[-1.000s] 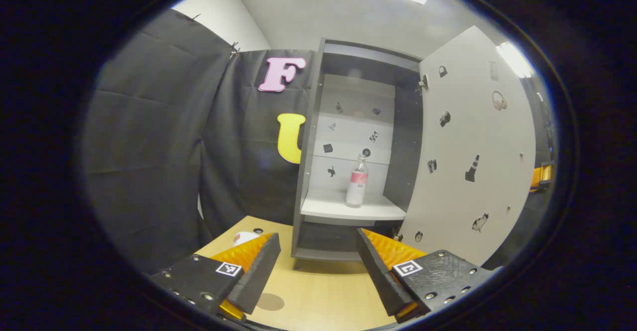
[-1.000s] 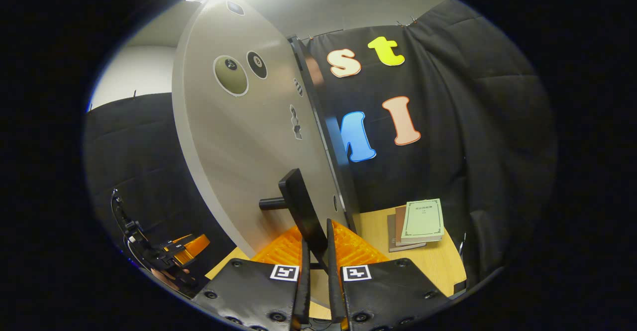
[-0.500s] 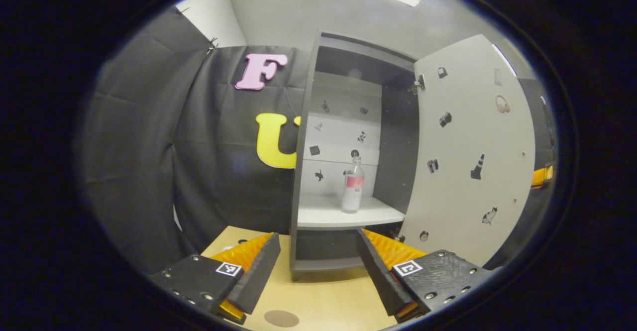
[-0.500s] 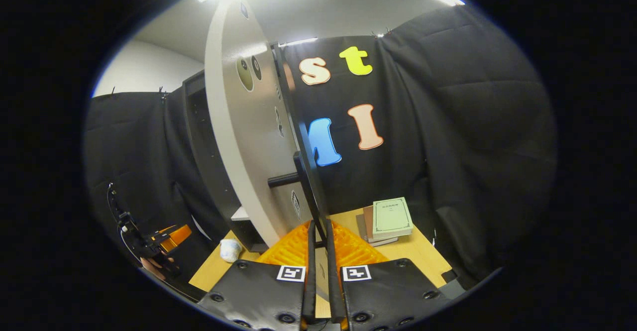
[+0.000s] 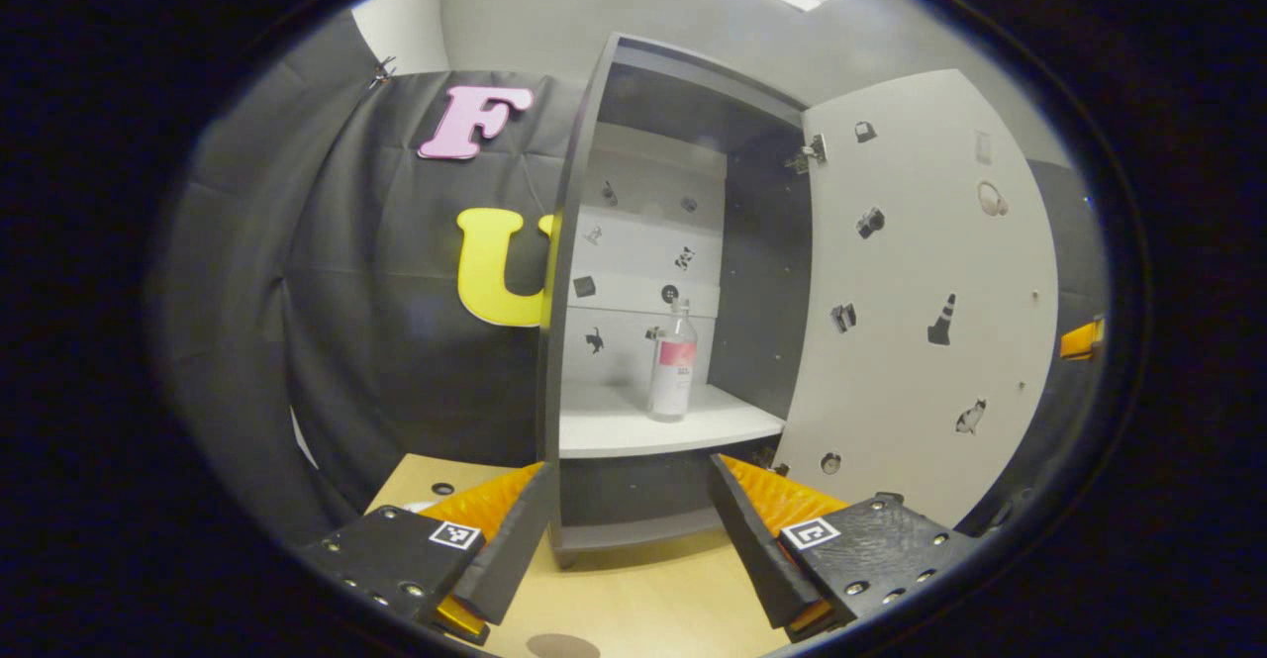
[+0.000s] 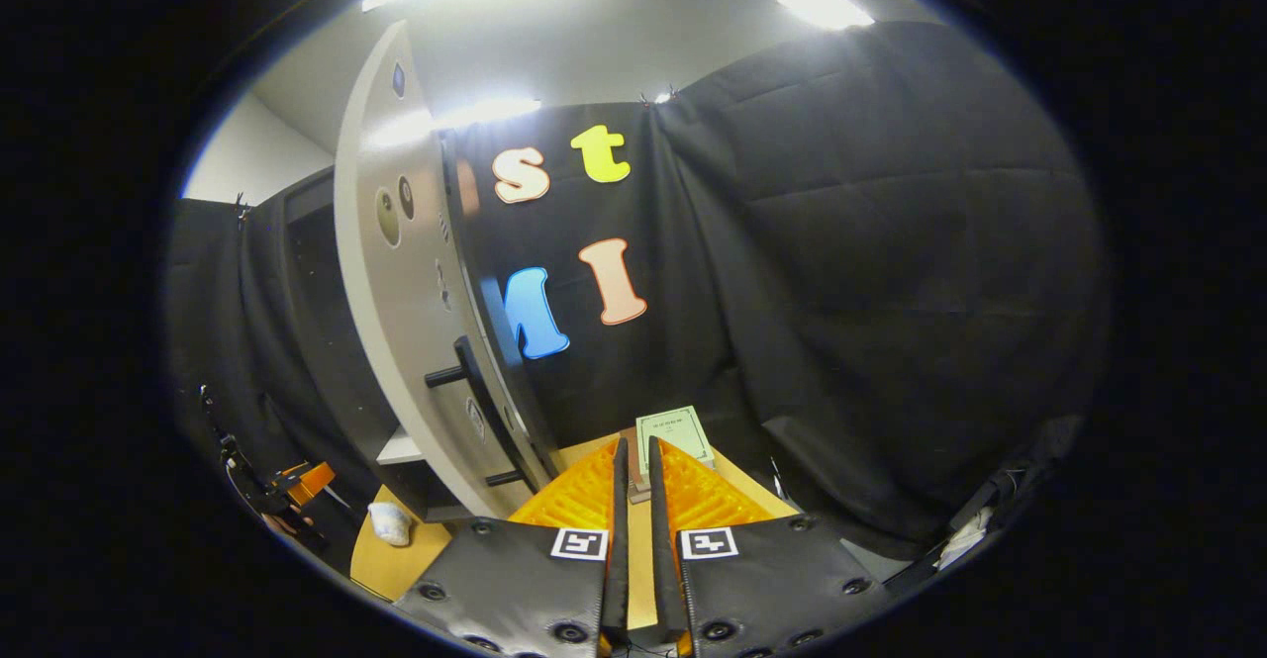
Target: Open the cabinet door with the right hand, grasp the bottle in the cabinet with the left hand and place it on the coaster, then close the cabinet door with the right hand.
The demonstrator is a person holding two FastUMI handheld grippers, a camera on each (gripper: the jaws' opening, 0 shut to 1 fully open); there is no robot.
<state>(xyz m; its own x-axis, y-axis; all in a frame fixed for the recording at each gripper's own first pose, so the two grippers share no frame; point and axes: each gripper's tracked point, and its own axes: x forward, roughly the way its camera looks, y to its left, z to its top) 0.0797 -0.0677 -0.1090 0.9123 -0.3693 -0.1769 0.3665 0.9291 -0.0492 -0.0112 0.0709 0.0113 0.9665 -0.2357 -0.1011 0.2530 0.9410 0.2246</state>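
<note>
Bottle, clear with a pink label, stands upright on the white shelf of the grey cabinet, at frame centre in the left gripper view. The cabinet door hangs wide open to its right. Left gripper, low in frame, is spread open above the tabletop. Right gripper has its fingers nearly together on nothing, with the door handle up-left.

Each tool carries black screwed plates with square markers.
</note>
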